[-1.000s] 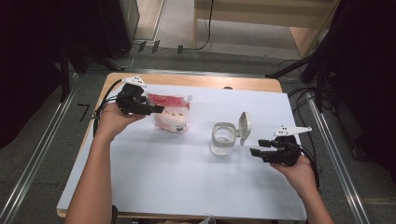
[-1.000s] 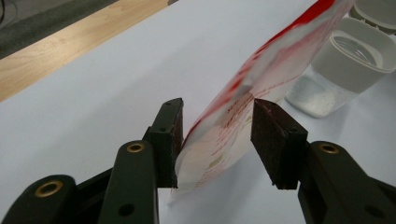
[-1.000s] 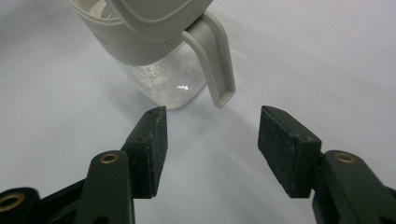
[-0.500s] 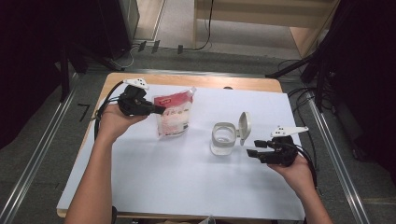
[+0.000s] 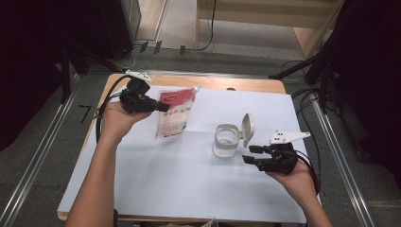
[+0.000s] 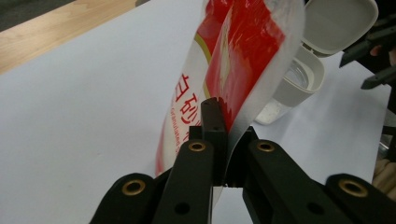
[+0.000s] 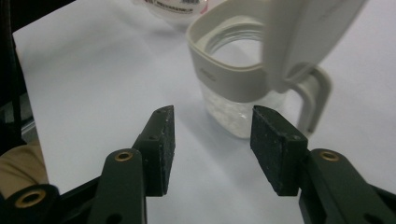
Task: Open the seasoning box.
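Observation:
My left gripper [image 5: 163, 108] is shut on the edge of a red and white pouch [image 5: 172, 118], which hangs tilted from it above the white sheet. In the left gripper view the jaws pinch the pouch [image 6: 233, 60] at its lower edge. A clear jar [image 5: 226, 139] with a beige collar stands mid-table, its flip lid [image 5: 247, 127] raised. My right gripper [image 5: 249, 154] hovers just right of the jar, pointing at it. Its jaws have just been closing, with nothing between them, and the jar [image 7: 233, 79] stands beyond its fingertips [image 7: 163, 140].
A white sheet [image 5: 189, 189] covers most of the wooden table [image 5: 265, 85]. Cables trail off both sides. Metal rails run along the floor left and right, and dark equipment stands at the back.
The pouch lay on the sheet; now my left gripper has closed on its edge and lifted it. My right gripper has edged up and toward the jar.

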{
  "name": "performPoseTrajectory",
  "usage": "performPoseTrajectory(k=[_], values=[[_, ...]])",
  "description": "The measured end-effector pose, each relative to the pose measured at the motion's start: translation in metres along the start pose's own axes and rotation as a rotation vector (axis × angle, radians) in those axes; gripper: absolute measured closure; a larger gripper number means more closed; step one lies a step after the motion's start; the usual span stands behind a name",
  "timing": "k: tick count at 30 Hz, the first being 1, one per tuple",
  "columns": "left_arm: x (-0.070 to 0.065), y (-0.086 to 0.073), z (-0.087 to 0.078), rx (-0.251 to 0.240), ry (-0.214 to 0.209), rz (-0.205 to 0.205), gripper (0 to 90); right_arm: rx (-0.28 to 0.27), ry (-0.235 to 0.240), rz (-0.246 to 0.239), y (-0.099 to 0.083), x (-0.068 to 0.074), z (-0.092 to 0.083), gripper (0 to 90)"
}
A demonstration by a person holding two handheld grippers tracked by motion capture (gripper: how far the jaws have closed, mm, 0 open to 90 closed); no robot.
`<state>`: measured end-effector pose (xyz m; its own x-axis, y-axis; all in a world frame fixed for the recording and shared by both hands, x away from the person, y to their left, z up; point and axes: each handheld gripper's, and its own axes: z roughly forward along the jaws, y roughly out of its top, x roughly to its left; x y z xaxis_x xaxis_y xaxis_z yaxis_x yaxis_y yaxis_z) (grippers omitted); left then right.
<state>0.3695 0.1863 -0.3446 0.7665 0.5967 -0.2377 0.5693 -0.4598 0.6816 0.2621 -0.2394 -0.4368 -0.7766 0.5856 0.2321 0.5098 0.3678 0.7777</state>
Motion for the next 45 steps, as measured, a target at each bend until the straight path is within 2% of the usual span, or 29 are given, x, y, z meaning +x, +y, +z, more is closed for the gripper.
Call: performPoseTrajectory(k=[1, 2, 5, 6, 9, 12, 13, 14, 19, 21, 24, 26, 27, 31, 35, 39, 42, 45], values=[[-0.003, 0.001, -0.002, 0.006, -0.005, -0.005, 90.0, 0.006, 0.003, -0.008, 0.001, 0.003, 0.001, 50.6], [-0.007, 0.003, -0.004, 0.003, 0.021, 0.012, 90.0, 0.01, 0.009, -0.02, 0.002, 0.007, 0.003, 50.5], [-0.016, 0.008, -0.009, -0.006, 0.022, 0.03, 90.0, 0.011, 0.021, -0.04, 0.005, 0.018, 0.008, 50.1], [-0.018, 0.009, -0.01, -0.009, 0.008, 0.036, 90.0, 0.004, 0.032, -0.048, 0.006, 0.02, 0.01, 49.9], [-0.027, 0.013, -0.014, -0.013, 0.005, 0.046, 90.0, 0.007, 0.047, -0.026, 0.009, 0.026, 0.017, 49.5], [-0.033, 0.015, -0.017, -0.024, -0.013, 0.063, 90.0, 0.025, 0.049, -0.056, 0.01, 0.033, 0.027, 47.2], [-0.035, 0.015, -0.019, -0.029, -0.009, 0.061, 90.0, 0.031, 0.052, -0.06, 0.01, 0.035, 0.03, 46.4], [-0.036, 0.015, -0.02, -0.028, -0.022, 0.057, 90.0, 0.036, 0.06, -0.068, 0.011, 0.038, 0.033, 46.3], [-0.042, 0.015, -0.026, -0.037, -0.045, 0.045, 90.0, 0.02, 0.079, -0.124, 0.014, 0.05, 0.049, 47.4], [-0.044, 0.015, -0.028, -0.043, -0.044, 0.034, 90.0, 0.034, 0.117, -0.12, 0.014, 0.053, 0.058, 47.3], [-0.048, 0.014, -0.031, -0.04, -0.033, 0.046, 90.0, 0.043, 0.12, -0.132, 0.015, 0.06, 0.071, 46.8], [-0.05, 0.013, -0.033, -0.046, -0.044, 0.047, 90.0, 0.04, 0.122, -0.139, 0.016, 0.064, 0.079, 46.8], [-0.052, 0.012, -0.034, -0.048, -0.031, 0.046, 90.0, 0.037, 0.126, -0.146, 0.016, 0.066, 0.083, 46.6], [-0.055, 0.01, -0.038, -0.052, -0.04, 0.048, 90.0, 0.04, 0.138, -0.146, 0.02, 0.071, 0.095, 44.8], [-0.06, 0.01, -0.04, -0.051, -0.031, 0.047, 90.0, 0.045, 0.125, -0.151, 0.022, 0.074, 0.105, 42.9], [-0.067, 0.011, -0.042, -0.051, -0.031, 0.066, 90.0, 0.046, 0.126, -0.157, 0.026, 0.078, 0.116, 41.4], [-0.069, 0.012, -0.042, -0.052, -0.034, 0.064, 90.0, 0.045, 0.121, -0.156, 0.03, 0.08, 0.124, 43.2], [-0.072, 0.013, -0.041, -0.056, -0.029, 0.07, 90.0, 0.035, 0.137, -0.167, 0.033, 0.084, 0.131, 44.0]])
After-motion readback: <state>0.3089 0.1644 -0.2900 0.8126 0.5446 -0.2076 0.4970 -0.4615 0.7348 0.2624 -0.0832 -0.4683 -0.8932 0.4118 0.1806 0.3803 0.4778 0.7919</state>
